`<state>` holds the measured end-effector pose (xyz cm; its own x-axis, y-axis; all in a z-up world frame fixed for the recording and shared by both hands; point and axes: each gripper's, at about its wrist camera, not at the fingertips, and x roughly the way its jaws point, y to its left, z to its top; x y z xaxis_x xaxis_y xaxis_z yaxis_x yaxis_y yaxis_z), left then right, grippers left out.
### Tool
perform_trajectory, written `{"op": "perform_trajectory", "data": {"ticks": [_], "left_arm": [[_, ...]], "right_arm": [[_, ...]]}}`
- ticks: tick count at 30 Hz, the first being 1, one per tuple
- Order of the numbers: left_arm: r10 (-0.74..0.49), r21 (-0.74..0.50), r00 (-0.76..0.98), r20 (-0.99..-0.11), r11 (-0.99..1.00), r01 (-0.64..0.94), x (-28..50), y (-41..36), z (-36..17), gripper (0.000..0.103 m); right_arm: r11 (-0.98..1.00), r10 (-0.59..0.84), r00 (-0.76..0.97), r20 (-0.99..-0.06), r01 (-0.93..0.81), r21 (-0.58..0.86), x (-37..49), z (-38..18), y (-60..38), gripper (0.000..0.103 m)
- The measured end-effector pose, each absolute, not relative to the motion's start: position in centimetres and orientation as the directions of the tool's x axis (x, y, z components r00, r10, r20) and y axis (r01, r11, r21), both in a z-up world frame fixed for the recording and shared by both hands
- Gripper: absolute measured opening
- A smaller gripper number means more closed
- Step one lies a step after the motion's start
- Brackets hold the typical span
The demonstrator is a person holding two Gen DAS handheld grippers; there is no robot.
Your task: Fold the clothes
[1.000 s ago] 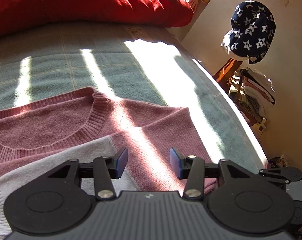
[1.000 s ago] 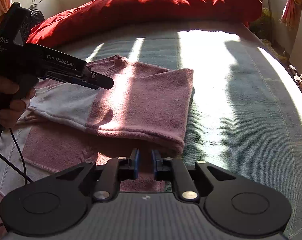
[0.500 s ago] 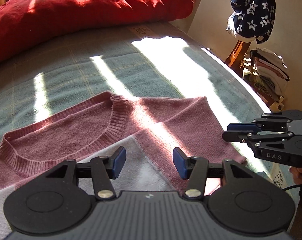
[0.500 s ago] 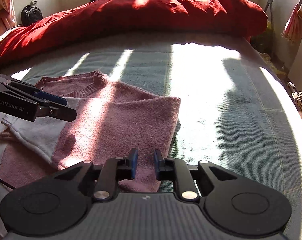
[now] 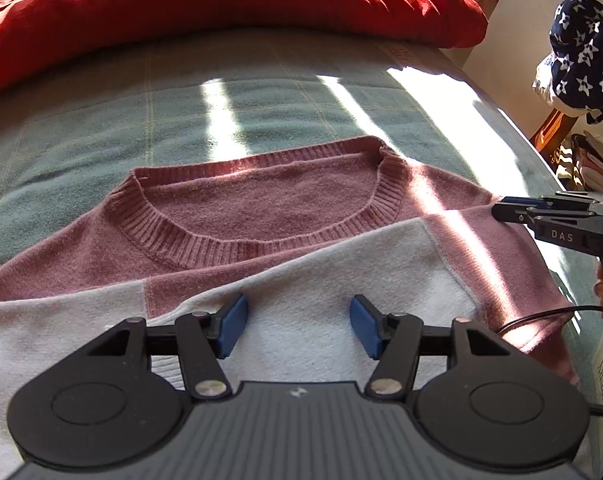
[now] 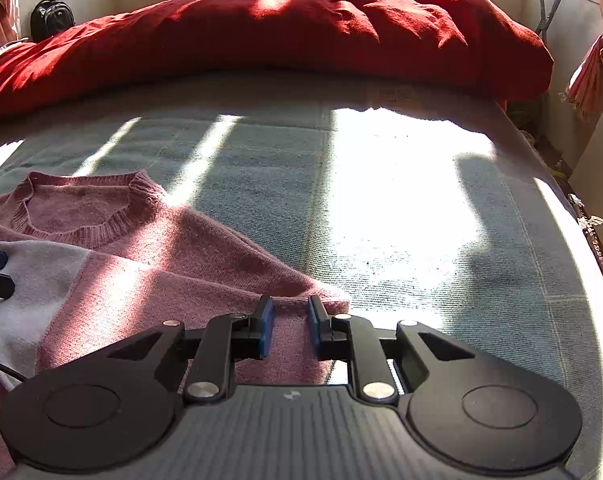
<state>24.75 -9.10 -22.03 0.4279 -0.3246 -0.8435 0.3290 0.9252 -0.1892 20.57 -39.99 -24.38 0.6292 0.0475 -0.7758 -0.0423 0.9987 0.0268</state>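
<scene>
We count one sweater (image 5: 261,208), one red duvet (image 5: 221,4), one blanket (image 6: 381,200), two grippers (image 5: 299,326) (image 6: 289,328) (both over the sweater).

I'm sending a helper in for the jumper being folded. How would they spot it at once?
On the green blanket in front of the red duvet lies the sweater. It is dusty pink knit with a ribbed round neck and pale grey panels.

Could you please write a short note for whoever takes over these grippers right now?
Left gripper: open, jaws just widened, nothing held, over the sweater's white panel.
Right gripper: slightly open, empty, over the sweater's pink right edge.
Sweater lies on the bed, collar away from you, sleeves folded in.
Left: fold the body up and tidy it.
</scene>
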Motion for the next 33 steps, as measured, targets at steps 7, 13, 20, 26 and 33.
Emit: {"op": "perform_trajectory", "data": {"ticks": [7, 13, 20, 26, 33], "left_arm": [[-0.306, -0.172, 0.463, -0.832, 0.936, 0.308, 23.0, -7.2, -19.2, 0.058], [-0.233, -0.160, 0.464, -0.855, 0.968, 0.192, 20.9, -3.0, -20.2, 0.058], [-0.282, -0.193, 0.477, -0.833, 0.955, 0.227, 20.1, -1.3, -20.9, 0.059], [-0.299, -0.129, 0.494, -0.817, 0.929, 0.348, 16.8, -0.2, -18.5, 0.060], [-0.156, 0.001, 0.519, -0.841, 0.957, 0.289, 8.9, 0.0, -16.6, 0.060]], "right_arm": [[0.994, 0.111, 0.657, -0.745, -0.077, 0.079, 19.2, -20.8, -38.2, 0.024], [0.977, 0.203, 0.601, -0.773, -0.177, 0.119, 18.0, -21.0, -33.4, 0.026], [0.987, 0.155, 0.594, -0.789, -0.117, 0.106, 17.2, -22.0, -31.3, 0.028], [0.992, 0.123, 0.605, -0.786, -0.054, 0.113, 13.6, -19.4, -30.6, 0.029], [0.961, 0.276, 0.544, -0.792, -0.181, 0.210, 8.7, -19.0, -28.6, 0.030]]}}
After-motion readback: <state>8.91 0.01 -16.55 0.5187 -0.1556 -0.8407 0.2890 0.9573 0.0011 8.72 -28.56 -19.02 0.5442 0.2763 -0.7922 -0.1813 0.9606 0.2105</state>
